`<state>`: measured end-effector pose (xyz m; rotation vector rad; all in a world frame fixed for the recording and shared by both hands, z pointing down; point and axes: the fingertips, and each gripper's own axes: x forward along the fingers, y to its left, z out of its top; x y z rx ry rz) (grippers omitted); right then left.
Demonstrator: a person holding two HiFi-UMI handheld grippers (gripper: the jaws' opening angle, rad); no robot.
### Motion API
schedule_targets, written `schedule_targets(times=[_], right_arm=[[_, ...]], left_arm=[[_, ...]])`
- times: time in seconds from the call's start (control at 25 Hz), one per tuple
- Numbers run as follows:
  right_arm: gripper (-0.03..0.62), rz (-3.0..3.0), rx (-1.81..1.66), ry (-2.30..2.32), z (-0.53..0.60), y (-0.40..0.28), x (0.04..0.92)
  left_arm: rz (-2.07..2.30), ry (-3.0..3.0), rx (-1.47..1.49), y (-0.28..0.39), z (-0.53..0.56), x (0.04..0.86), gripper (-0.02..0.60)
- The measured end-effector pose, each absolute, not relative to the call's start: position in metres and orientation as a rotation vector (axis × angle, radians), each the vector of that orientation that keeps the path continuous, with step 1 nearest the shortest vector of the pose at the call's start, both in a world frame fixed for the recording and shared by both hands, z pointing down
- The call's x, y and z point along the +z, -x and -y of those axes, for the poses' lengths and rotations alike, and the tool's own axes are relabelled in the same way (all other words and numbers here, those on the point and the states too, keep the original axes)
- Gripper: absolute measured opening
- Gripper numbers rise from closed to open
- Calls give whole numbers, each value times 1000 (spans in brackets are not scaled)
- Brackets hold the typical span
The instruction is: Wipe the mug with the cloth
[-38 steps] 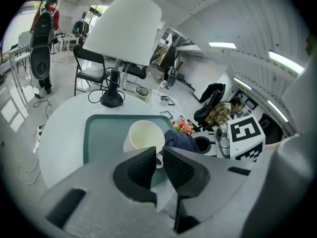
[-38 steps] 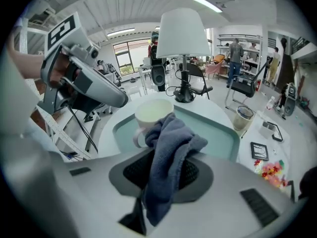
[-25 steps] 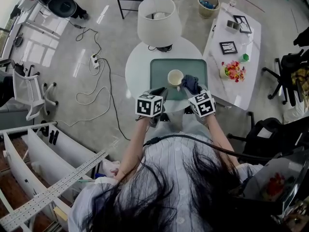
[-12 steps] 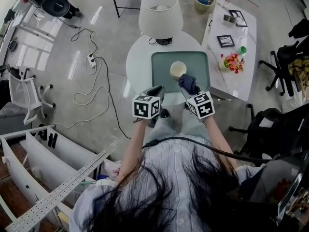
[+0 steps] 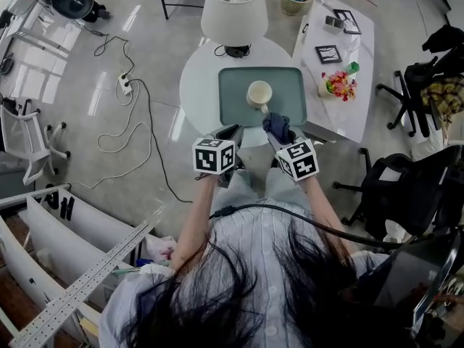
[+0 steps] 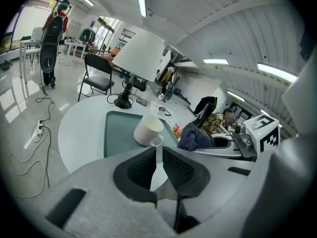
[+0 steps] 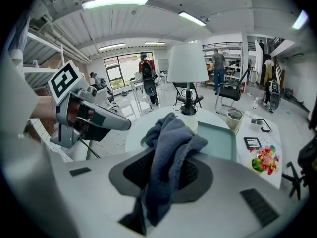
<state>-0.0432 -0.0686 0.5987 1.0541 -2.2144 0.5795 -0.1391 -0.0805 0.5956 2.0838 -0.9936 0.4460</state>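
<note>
Right gripper (image 7: 163, 170) has backed off from the mug (image 5: 259, 94). A second ago the cloth (image 7: 171, 138) sat right against the mug's side; now there's a clear gap between them, with the cloth over the near edge of the green tray (image 5: 232, 100). Left gripper (image 6: 157, 165) has pulled back toward the person too and is off the tray. Mug hasn't shifted on the tray.

My read: the wiping contact is broken, so this is either a finished pass or a reset before another. Can't tell which.

Right gripper: jaws clamped on the cloth, which bunches up above the pads and hangs down between them.

Left gripper: jaws nearly together with only a thin slit between them. Nothing in it, touching nothing.

Mug is upright near the tray's middle, handle toward the person, open top up. Tray lies on the round white counter (image 5: 196, 93), with a white-shaded lamp (image 5: 233, 9) at the far side.
</note>
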Motion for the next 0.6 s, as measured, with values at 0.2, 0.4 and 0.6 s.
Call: schedule_targets(times=[0.2, 0.4, 0.6], right_arm=[[94, 2232, 566, -1032, 66, 34, 596], [94, 2263, 552, -998, 58, 22, 593], [94, 2294, 540, -947, 40, 3, 593]], left_arm=[[1006, -2083, 447, 126, 75, 594, 52], [1045, -2075, 449, 114, 66, 588, 52], [1112, -2059, 436, 99, 47, 577, 52]])
